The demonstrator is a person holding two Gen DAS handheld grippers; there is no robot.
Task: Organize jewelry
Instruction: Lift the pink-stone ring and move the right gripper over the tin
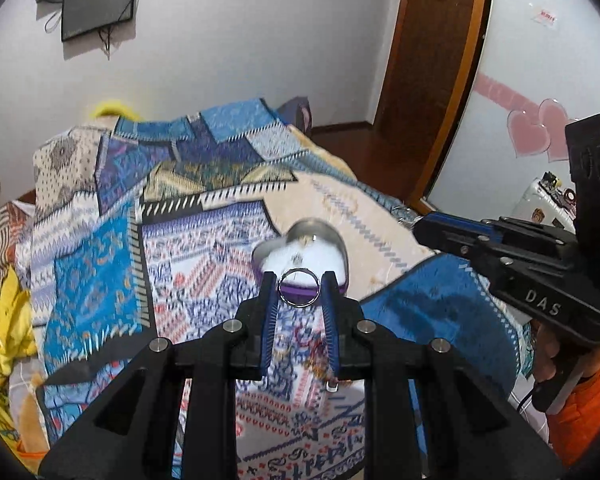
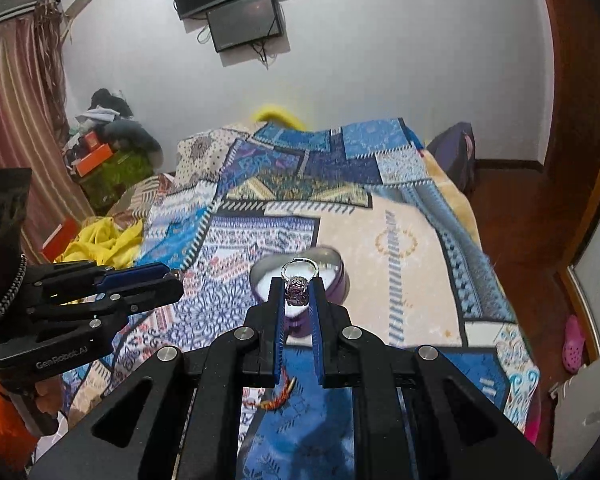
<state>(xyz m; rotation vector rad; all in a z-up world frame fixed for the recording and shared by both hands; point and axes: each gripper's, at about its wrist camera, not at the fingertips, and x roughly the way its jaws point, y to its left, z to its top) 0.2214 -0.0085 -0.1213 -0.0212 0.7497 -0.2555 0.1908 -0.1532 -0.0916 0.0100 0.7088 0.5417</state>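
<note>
Rings: small, hard, slippery, light | left gripper pinches plain ring by band | right gripper clamps stone ring at stone, above heart tin

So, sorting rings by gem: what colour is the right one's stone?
Purple, on a silver band; the ring shows best in the right wrist view.

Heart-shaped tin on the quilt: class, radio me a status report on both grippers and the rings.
Left gripper shut on plain silver ring. Right gripper shut on purple-stone silver ring. Both near the open purple heart-shaped tin. Nothing blocking.
</note>
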